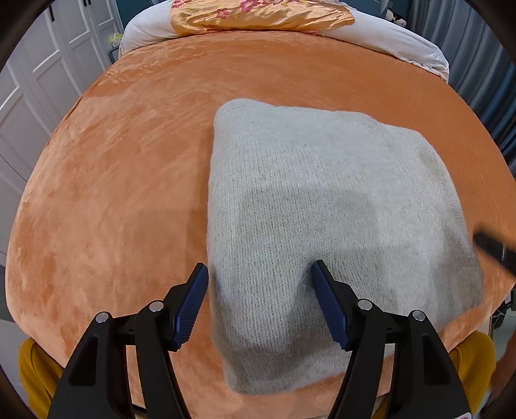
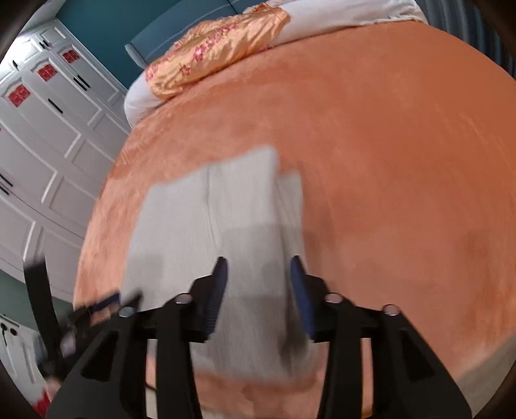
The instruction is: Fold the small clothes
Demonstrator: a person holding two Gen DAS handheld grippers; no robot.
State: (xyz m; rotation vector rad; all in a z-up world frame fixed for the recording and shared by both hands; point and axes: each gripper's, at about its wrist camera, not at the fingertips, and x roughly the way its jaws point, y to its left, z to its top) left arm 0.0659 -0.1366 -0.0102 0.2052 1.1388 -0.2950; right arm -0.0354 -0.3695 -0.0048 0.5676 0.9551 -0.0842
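A light grey knitted garment point(image 1: 329, 206) lies folded into a rough square on the orange bed cover point(image 1: 113, 180). My left gripper point(image 1: 259, 270) is open and empty above the garment's near left edge. In the right wrist view the garment point(image 2: 206, 219) is blurred and shows fold lines. My right gripper point(image 2: 258, 267) is open and empty above the garment's near right edge. The right gripper's dark tip shows at the right edge of the left wrist view point(image 1: 493, 248). The left gripper shows blurred at the lower left of the right wrist view point(image 2: 96, 309).
An orange floral satin pillow point(image 1: 258, 14) and white bedding point(image 1: 387, 35) lie at the head of the bed. White wardrobe doors point(image 2: 48, 135) stand to the left. Yellow fabric point(image 1: 32, 364) shows below the near bed edge.
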